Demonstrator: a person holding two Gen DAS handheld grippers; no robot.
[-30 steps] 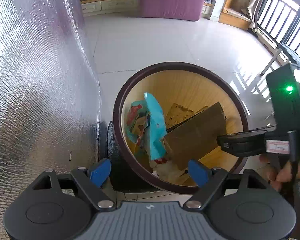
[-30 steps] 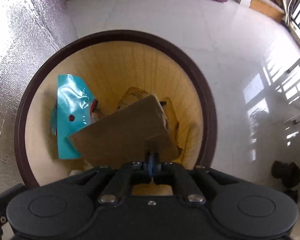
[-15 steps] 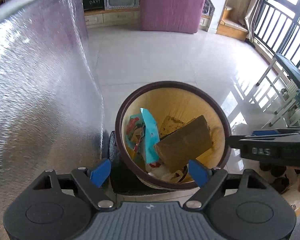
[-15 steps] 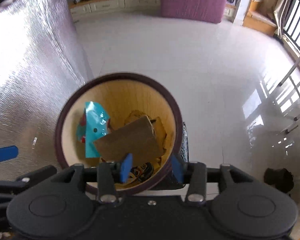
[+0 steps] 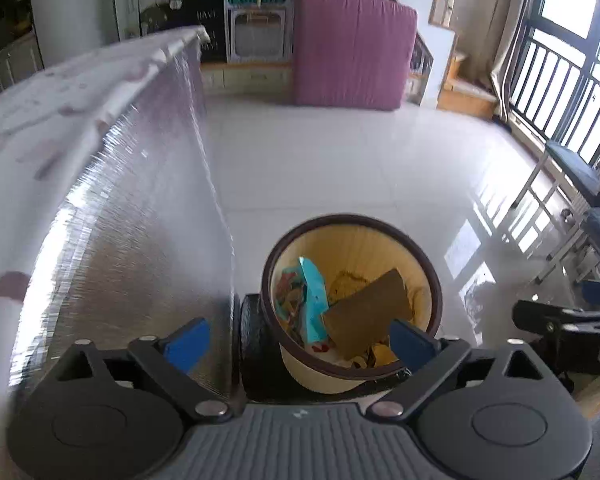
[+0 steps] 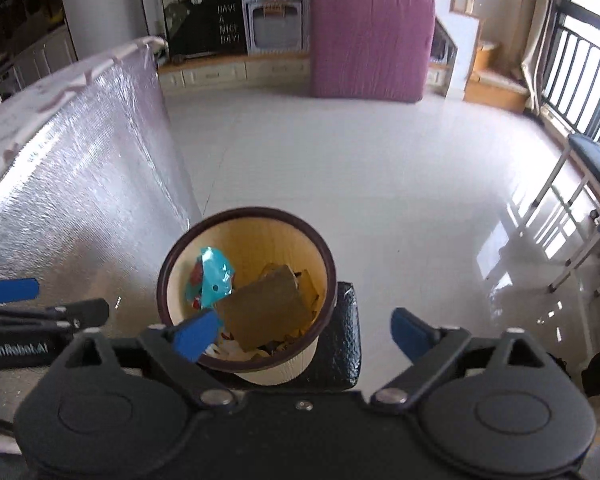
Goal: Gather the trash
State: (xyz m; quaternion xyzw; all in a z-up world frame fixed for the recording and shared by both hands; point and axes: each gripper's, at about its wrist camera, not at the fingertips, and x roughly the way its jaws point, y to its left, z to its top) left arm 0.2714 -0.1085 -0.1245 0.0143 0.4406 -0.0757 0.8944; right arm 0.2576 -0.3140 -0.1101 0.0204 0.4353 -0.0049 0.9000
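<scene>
Seen from two wrist cameras, both pointing steeply down toward a round waste bin [image 6: 247, 292] with a dark brown rim, standing on pale floor tiles [image 6: 360, 184].

Right gripper [image 6: 306, 336]: jaws spreading wide, nothing between them; bin below and ahead, toward the left blue pad. Left gripper [image 5: 300, 340]: jaws also opening wide, empty; bin ahead, between the pads and nearer the right one.

Inside the bin: a flat brown cardboard piece [image 6: 266, 310] leaning across the middle, a crumpled teal wrapper [image 6: 214, 280] to its left, more scraps underneath. Cardboard free of both grippers and resting in the bin, so that drop judged done. No loose trash visible on the floor ahead; whether more remains elsewhere cannot be told.

To the left of both jaws, close beside the bin: a tall silver foil-covered panel [image 5: 120, 220], a near edge to avoid. A dark padded object [image 6: 344, 344] touching the bin's base. Ahead and right of the jaws, wide open floor as far as a pink mattress [image 6: 370, 40] and white chair legs [image 6: 572, 240].
</scene>
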